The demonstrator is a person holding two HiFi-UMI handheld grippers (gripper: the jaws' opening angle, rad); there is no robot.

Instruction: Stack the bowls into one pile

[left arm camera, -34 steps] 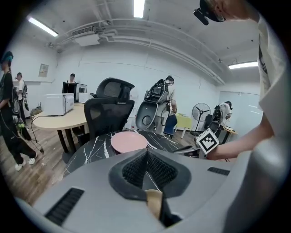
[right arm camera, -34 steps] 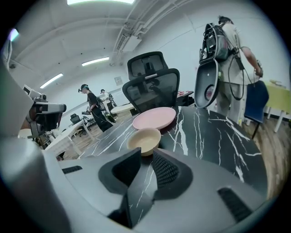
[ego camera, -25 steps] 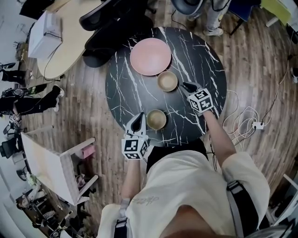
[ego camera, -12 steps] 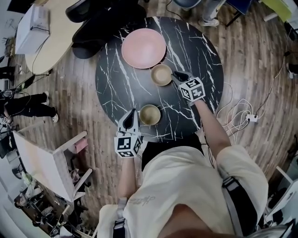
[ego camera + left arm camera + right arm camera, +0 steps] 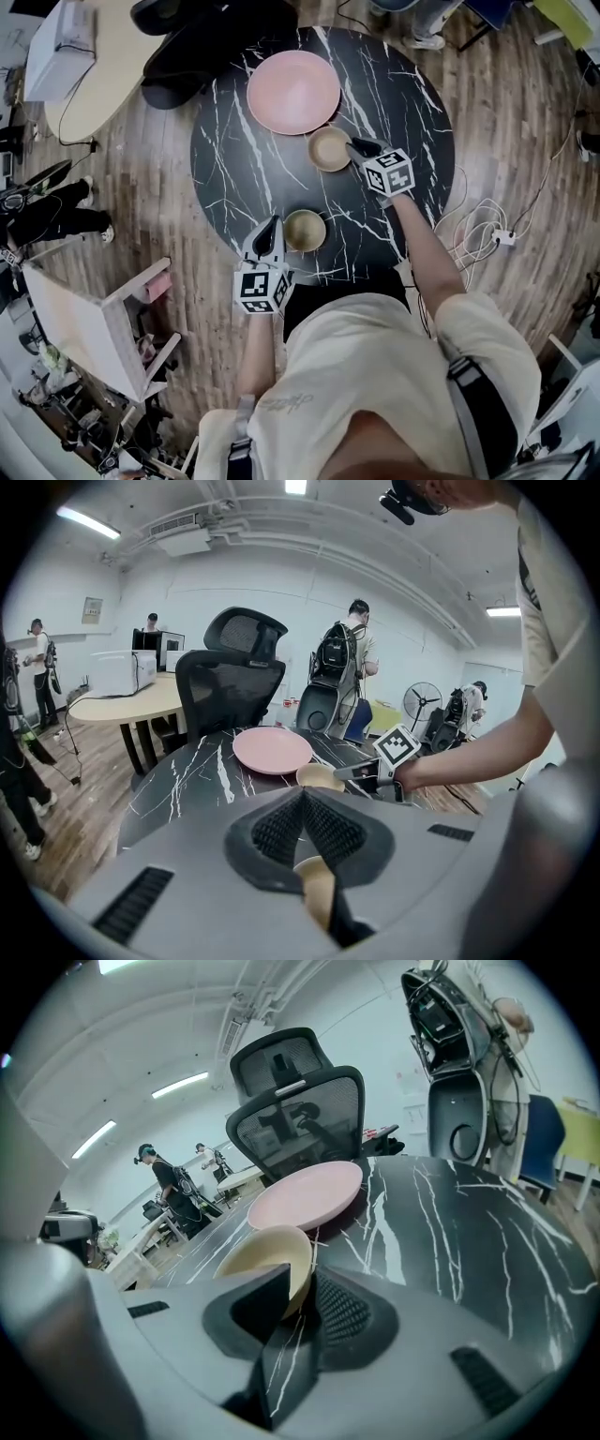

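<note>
Right gripper (image 5: pixel 302 1271): jaws part-open with the rim of the far bowl (image 5: pixel 330 148) running down between them. A sliver of table (image 5: pixel 234 159) still shows in the gap, so I read this as lined up for a rim pinch, not clamped. A rim grab makes sense, since that thin wall is the only edge the jaws can straddle on a bowl sitting flat

Left gripper (image 5: pixel 305 799): jaw tips look closed together, angled down at the table just left of the near bowl (image 5: pixel 305 230). A slice of that bowl shows low in the slot behind the tips. I can't tell if it's pinched or only seen past the jaws; my guess is the gripper is parked there to steady it

Both bowls sit upright on the table and apart, the far 1 just beside the pink plate (image 5: pixel 293 91). No pile yet, 0 of 2 nested

Materials:
- bowls: small, round, cream-tan, smooth matte finish, and they look the same size, so they should nest. Ceramic or plastic, can't say
- plate: wide, shallow, matte pink
- table: round, black with white marble veining, slightly glossy. Probably slick, so a nudged bowl may slide
- jaw pads: dark, ribbed texture, rubbery look, wedge-shaped
</note>
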